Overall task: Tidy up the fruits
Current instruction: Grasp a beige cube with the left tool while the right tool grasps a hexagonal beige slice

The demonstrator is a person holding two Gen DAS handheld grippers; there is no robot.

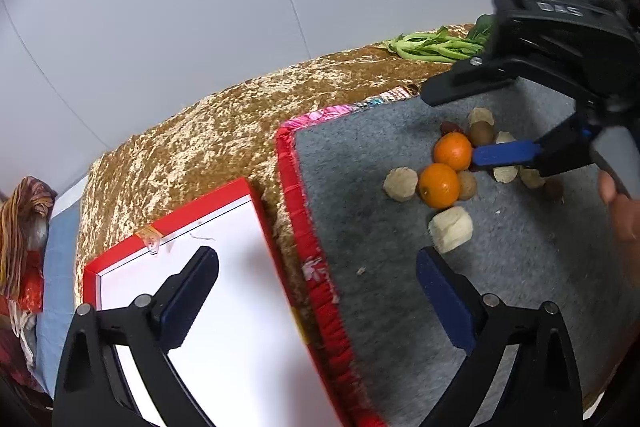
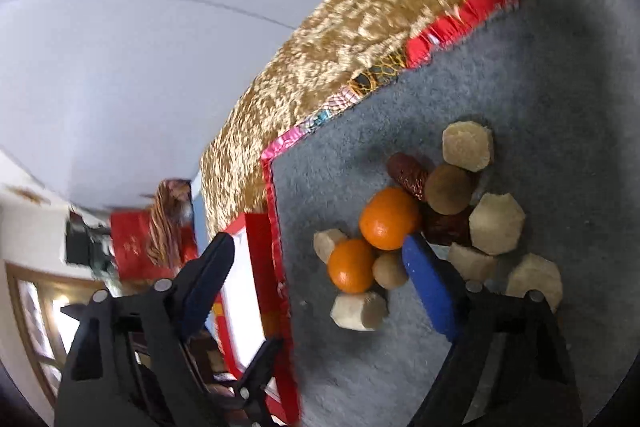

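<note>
With both the left gripper (image 1: pixel 316 291) and right gripper (image 2: pixel 320 275) spread wide and empty, the right one nudging the far orange (image 2: pixel 389 218) on the grey mat (image 1: pixel 360 163) could scatter the pile.

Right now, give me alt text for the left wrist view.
The open left gripper hovers over the edge between a red-rimmed white box and a grey mat. On the mat lie two oranges, kiwis and pale peeled pieces, where the right gripper reaches in beside the farther orange. Greens lie behind.
</note>
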